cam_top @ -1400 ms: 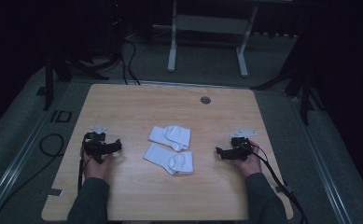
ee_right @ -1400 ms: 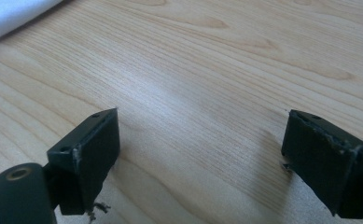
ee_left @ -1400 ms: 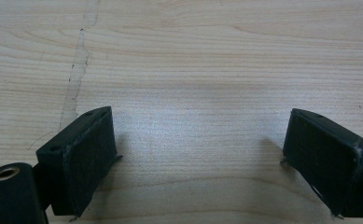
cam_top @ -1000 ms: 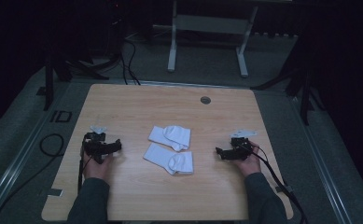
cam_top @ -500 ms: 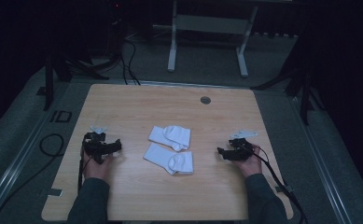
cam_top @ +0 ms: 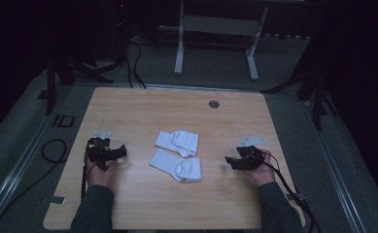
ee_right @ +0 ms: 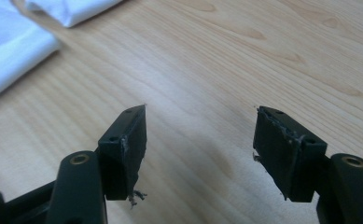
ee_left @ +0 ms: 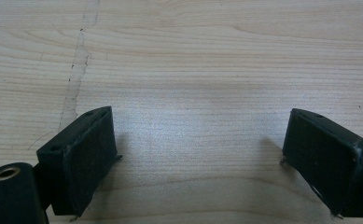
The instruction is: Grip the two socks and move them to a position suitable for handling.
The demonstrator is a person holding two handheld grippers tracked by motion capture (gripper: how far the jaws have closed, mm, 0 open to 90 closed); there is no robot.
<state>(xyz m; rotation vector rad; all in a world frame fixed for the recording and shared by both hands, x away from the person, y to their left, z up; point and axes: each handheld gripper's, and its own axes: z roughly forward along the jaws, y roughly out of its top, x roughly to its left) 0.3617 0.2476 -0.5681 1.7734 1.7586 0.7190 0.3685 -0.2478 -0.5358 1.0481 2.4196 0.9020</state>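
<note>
- While both grippers rest near the table's (cam_top: 143,104) front edge, nothing is gripped yet.
- Left gripper (cam_top: 121,151): jaws spread, empty.
- Right gripper (cam_top: 229,160): jaws have just been closing, partly apart, nothing between.
- Two white socks (cam_top: 177,165) lie untouched mid-table; all handling remains.

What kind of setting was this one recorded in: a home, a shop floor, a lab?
Most likely a recording lab or studio, not a home. A lone wooden table stands in a dark room, cables trail across the grey floor, and dark stands flank it. Two white socks lie on it.
</note>
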